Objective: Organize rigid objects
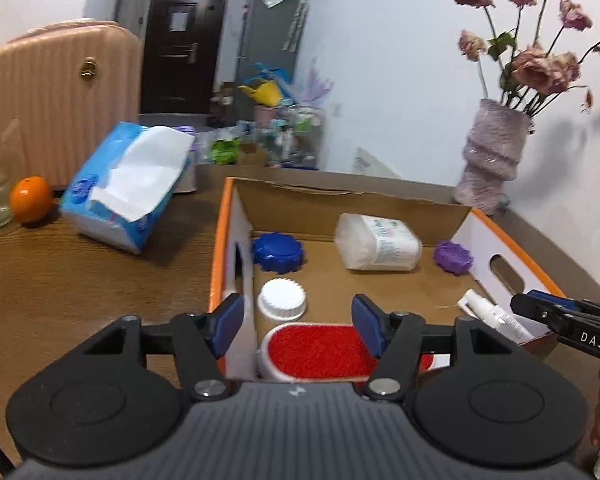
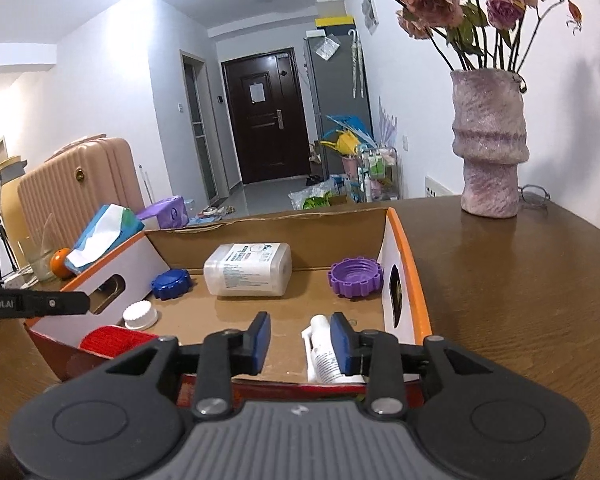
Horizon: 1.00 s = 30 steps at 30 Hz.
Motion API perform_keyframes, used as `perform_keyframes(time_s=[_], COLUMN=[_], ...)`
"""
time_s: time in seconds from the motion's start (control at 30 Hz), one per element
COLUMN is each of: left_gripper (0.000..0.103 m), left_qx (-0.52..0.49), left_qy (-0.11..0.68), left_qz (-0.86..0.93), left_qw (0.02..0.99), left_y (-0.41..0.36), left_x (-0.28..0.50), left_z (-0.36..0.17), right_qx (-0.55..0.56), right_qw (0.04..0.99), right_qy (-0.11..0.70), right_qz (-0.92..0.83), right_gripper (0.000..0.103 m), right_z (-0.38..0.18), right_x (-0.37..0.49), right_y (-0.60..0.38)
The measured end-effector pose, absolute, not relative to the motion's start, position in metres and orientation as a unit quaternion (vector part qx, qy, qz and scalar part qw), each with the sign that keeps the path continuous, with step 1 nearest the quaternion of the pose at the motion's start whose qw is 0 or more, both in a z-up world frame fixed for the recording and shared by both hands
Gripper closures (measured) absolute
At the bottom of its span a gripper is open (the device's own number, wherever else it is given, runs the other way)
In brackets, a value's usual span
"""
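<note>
Since both grippers hover with jaws parted and empty over the cardboard box [image 2: 412, 256], the right gripper [image 2: 300, 338] is nearer the white spray bottle [image 2: 324, 354], which lies in the box's near right corner, long axis roughly along its fingers.

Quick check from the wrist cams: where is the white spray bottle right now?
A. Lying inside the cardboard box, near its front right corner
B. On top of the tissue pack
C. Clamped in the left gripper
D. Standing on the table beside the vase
A: the white spray bottle lies on the floor of the cardboard box, beside the right gripper, whose pads do not press on it.
</note>
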<state>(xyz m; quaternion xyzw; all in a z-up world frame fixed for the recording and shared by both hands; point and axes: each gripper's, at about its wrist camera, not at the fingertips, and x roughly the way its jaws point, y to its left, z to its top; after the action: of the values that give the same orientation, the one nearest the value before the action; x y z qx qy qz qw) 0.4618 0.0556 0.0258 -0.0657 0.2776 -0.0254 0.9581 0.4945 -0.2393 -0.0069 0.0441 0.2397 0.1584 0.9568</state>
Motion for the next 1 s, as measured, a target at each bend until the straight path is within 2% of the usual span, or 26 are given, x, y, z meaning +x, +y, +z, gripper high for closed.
perform_keyframes(time_s=[0.13, 0.23, 0.33, 0.4, 0.43, 0.47, 0.5, 1.0], left_gripper=[0.038, 0.037, 0.027, 0.016, 0.015, 0.011, 0.007, 0.0], left_qx=[-0.055, -0.058, -0.034, -0.025, -0.025, -0.026, -0.03, -0.03], left_qy=[0.256, 0.242, 0.203, 0.175, 0.163, 0.156, 0.148, 0.103], left_qz=[-0.018, -0.022, -0.002, 0.003, 0.003, 0.003, 0.004, 0.012], left_qw=[0.965, 0.968, 0.979, 0.984, 0.986, 0.987, 0.988, 0.994], left_y=[0.046, 0.043, 0.033, 0.027, 0.025, 0.025, 0.024, 0.031], left_x=[0.435, 0.411, 0.382, 0.363, 0.354, 0.347, 0.338, 0.237], left_z=[0.04, 0.049, 0.053, 0.053, 0.052, 0.052, 0.051, 0.052], right_qx=[0.018, 0.017, 0.006, -0.001, -0.004, -0.006, -0.009, -0.005], right_qw=[0.96, 0.966, 0.97, 0.973, 0.974, 0.976, 0.977, 0.98], right_qy=[0.24, 0.218, 0.199, 0.186, 0.179, 0.169, 0.16, 0.13], right_qz=[0.139, 0.141, 0.141, 0.14, 0.138, 0.136, 0.138, 0.151], right_gripper=[0.065, 0.053, 0.045, 0.034, 0.022, 0.015, 0.015, 0.012], right_z=[0.009, 0.028, 0.04, 0.042, 0.042, 0.041, 0.04, 0.047], right_x=[0.477, 0.448, 0.422, 0.406, 0.398, 0.39, 0.382, 0.283], right_y=[-0.238, -0.24, -0.239, -0.238, -0.238, -0.238, -0.237, -0.217])
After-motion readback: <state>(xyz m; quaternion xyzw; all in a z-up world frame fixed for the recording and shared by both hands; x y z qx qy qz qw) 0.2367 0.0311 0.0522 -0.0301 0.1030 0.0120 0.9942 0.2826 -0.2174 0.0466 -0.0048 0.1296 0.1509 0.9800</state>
